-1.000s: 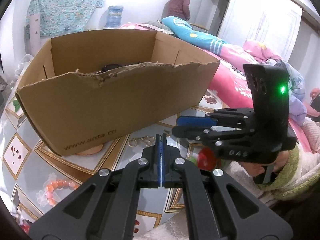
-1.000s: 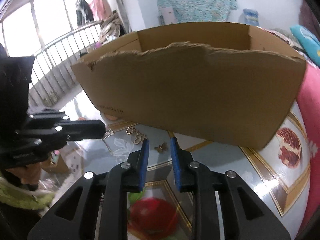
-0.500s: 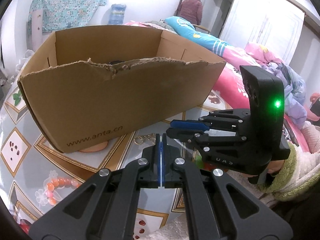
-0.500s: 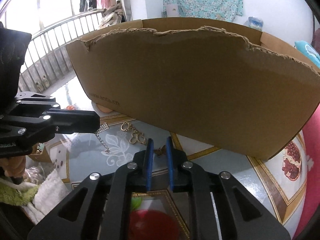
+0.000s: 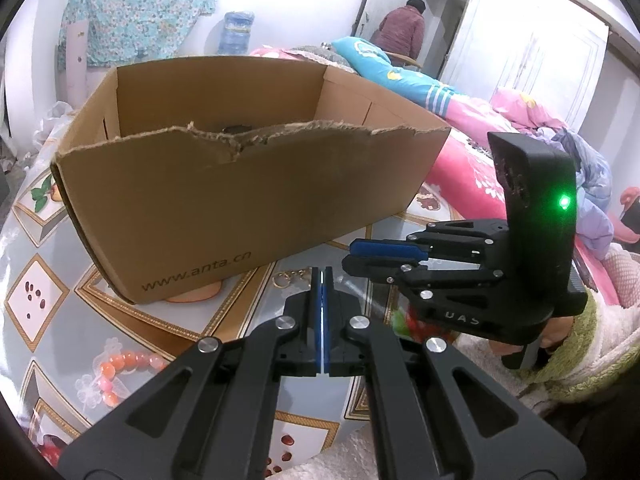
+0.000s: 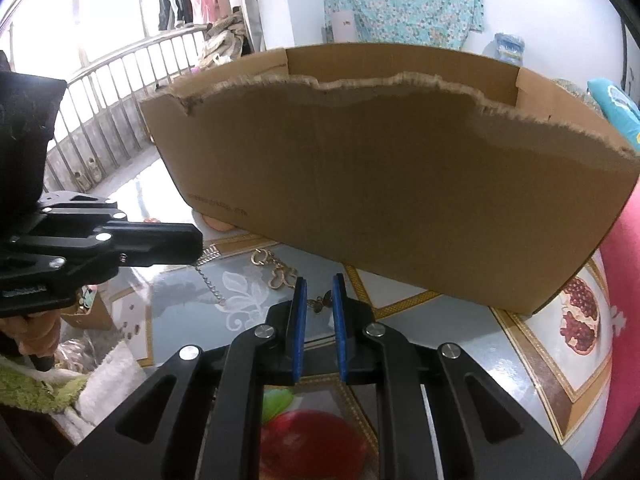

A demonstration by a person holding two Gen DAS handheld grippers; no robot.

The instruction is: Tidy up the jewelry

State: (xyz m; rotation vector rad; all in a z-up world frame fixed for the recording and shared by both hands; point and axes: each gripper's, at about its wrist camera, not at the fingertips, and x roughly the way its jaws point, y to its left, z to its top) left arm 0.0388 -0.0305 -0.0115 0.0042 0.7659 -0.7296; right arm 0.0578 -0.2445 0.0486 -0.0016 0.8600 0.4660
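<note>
We look down along each gripper's fingers, close over the table (image 5: pixel 48 248); both views share the cardboard box (image 5: pixel 224 200) just ahead.

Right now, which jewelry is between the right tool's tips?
The small butterfly charm. The gold chain lies left of it; the orange beads lie farther away.

Narrows the jaws of the right gripper (image 6: pixel 319 298), which have just been closing from a wide gap to a slim one. Pushes it forward and lower over the table, so now brackets the small butterfly charm (image 6: pixel 320 302) between the pad tips, instead of leaving it ahead of them as a second ago; cannot tell whether pressed. Brings the cardboard box (image 6: pixel 380 200) closer and larger in the right wrist view. Finds the person (image 5: pixel 402 32) in the background shifted rightwards into the doorway.
</note>
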